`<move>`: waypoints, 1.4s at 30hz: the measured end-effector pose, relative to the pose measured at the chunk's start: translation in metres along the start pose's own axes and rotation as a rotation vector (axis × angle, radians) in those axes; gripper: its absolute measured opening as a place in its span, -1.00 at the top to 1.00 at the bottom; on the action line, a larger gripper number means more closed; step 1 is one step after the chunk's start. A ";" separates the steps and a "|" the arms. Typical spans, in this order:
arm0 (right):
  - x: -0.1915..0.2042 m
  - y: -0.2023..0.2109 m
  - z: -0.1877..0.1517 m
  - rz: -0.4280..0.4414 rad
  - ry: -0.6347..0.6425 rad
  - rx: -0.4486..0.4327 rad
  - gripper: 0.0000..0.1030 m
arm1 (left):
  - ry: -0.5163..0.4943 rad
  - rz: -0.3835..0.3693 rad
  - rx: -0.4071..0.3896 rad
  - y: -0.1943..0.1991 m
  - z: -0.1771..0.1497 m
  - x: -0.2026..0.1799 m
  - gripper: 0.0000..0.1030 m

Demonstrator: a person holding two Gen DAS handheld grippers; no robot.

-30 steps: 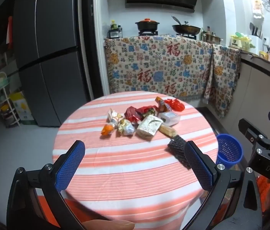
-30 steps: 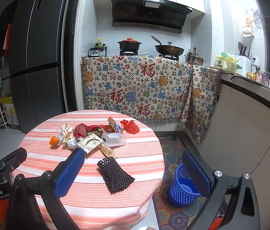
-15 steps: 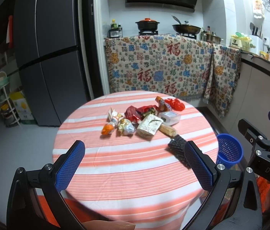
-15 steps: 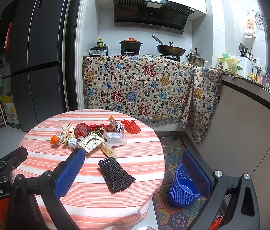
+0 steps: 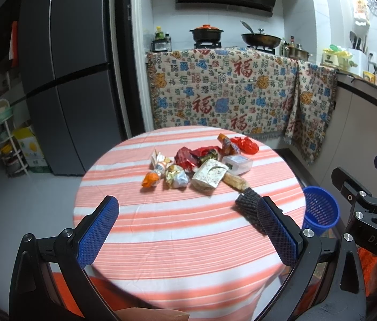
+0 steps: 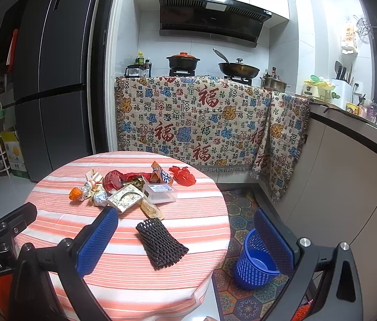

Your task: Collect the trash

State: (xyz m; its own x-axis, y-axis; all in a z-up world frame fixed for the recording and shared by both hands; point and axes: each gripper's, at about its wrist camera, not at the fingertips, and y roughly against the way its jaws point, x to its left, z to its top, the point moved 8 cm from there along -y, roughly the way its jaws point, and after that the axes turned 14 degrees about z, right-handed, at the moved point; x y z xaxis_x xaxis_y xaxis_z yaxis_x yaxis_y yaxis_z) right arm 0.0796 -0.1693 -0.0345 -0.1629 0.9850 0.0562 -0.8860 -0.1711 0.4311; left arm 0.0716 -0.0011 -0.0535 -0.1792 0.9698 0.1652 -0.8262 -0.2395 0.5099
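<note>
A heap of trash lies on the round striped table [image 5: 188, 230]: crumpled wrappers [image 5: 177, 179], a cream packet [image 5: 209, 175], a clear plastic box [image 6: 160, 193], a red bag [image 6: 184, 176] and a black foam net [image 6: 160, 243]. A blue basket [image 6: 255, 260] stands on the floor right of the table. My left gripper [image 5: 187, 231] hovers open over the table's near edge, well short of the heap. Spread open beside it, my right gripper [image 6: 185, 242] frames the foam net and the basket. Neither holds anything.
A grey fridge [image 5: 65, 80] stands at the back left with a white rack [image 5: 3, 139] beside it. A patterned cloth [image 6: 201, 123] drapes the stove counter behind the table. Cabinets [image 6: 349, 187] run along the right, over a patterned floor mat [image 6: 242, 214].
Both views have risen and shifted very slightly; the scene sits a little lower in the right wrist view. Nothing on the table has moved and both grippers stay open.
</note>
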 end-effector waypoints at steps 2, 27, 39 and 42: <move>0.000 0.000 0.000 0.001 -0.001 -0.002 -1.00 | 0.001 0.000 -0.001 0.000 -0.001 0.001 -0.99; -0.006 -0.004 -0.007 0.003 -0.003 0.016 -1.00 | 0.006 0.008 0.015 -0.013 -0.017 0.005 -0.99; -0.006 -0.017 -0.017 0.016 -0.004 0.052 -1.00 | 0.009 0.020 0.063 -0.029 -0.027 0.012 -0.99; -0.004 -0.023 -0.019 0.018 -0.003 0.061 -1.00 | 0.013 0.024 0.079 -0.037 -0.028 0.015 -0.99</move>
State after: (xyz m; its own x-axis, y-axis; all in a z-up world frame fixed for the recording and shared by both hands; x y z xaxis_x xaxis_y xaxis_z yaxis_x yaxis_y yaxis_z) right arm 0.0925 -0.1701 -0.0624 -0.1775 0.9818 0.0674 -0.8549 -0.1877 0.4836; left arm 0.0845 0.0236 -0.0932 -0.2056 0.9643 0.1669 -0.7768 -0.2646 0.5715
